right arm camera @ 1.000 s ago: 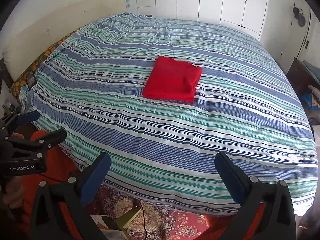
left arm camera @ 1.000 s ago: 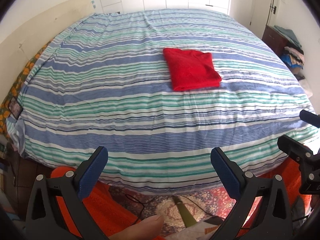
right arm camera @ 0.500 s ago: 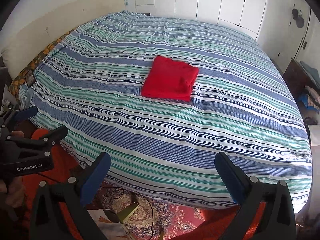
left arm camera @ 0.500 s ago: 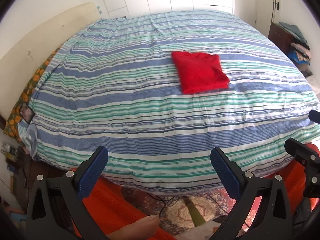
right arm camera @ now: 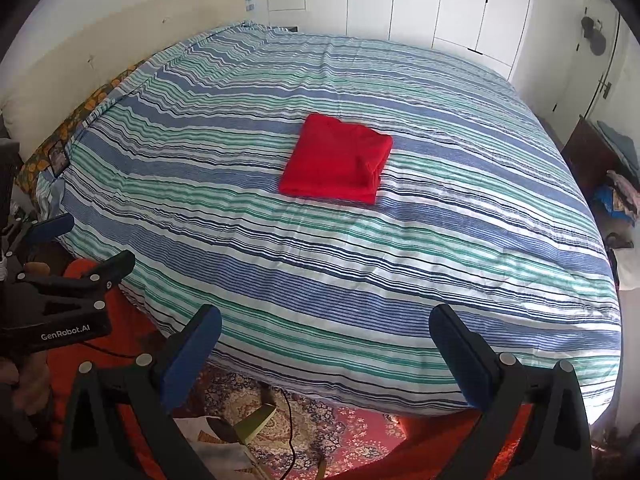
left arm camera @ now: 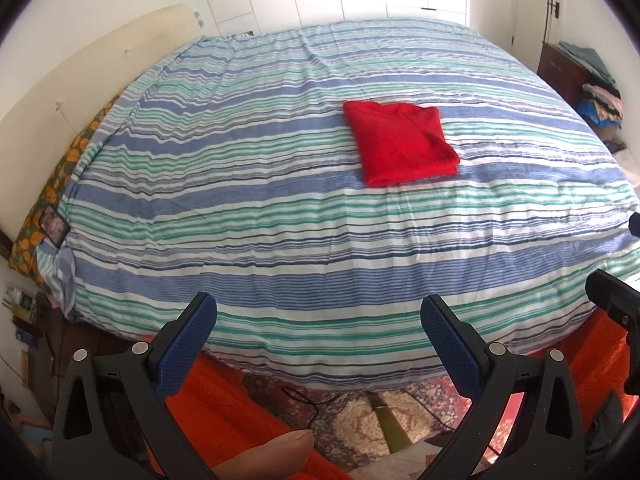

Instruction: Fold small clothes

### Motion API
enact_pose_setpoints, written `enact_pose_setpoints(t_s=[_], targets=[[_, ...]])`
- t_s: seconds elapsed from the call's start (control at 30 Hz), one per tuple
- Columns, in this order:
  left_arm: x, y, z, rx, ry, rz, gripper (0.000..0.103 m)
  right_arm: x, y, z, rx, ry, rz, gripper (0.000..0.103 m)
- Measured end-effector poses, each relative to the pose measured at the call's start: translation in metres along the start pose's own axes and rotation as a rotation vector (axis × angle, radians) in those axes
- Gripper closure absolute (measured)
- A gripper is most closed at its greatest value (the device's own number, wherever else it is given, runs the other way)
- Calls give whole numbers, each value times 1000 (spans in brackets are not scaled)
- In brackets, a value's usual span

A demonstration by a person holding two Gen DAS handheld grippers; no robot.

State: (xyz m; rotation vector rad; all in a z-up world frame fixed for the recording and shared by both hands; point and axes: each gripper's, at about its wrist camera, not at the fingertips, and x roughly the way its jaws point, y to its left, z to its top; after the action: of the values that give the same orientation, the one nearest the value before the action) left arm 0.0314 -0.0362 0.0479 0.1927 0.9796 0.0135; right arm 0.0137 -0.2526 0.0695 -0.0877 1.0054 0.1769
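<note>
Now the red shirt [left arm camera: 400, 147] [right arm camera: 338, 164] lies folded into a neat square near the middle of the striped bed [left arm camera: 280, 208] [right arm camera: 440, 248]. Left tongs [left arm camera: 318, 334] and right tongs [right arm camera: 325, 342] both stand wide and hold nothing, poised over the bed's near edge, well apart from the shirt.
</note>
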Motion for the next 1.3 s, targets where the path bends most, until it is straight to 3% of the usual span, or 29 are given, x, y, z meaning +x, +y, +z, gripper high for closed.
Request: enact_pose_setpoints(t_s=[1.3], targets=[[0,-7,-1,28,-1,21,1,3,2,-1,19,20,43,1]])
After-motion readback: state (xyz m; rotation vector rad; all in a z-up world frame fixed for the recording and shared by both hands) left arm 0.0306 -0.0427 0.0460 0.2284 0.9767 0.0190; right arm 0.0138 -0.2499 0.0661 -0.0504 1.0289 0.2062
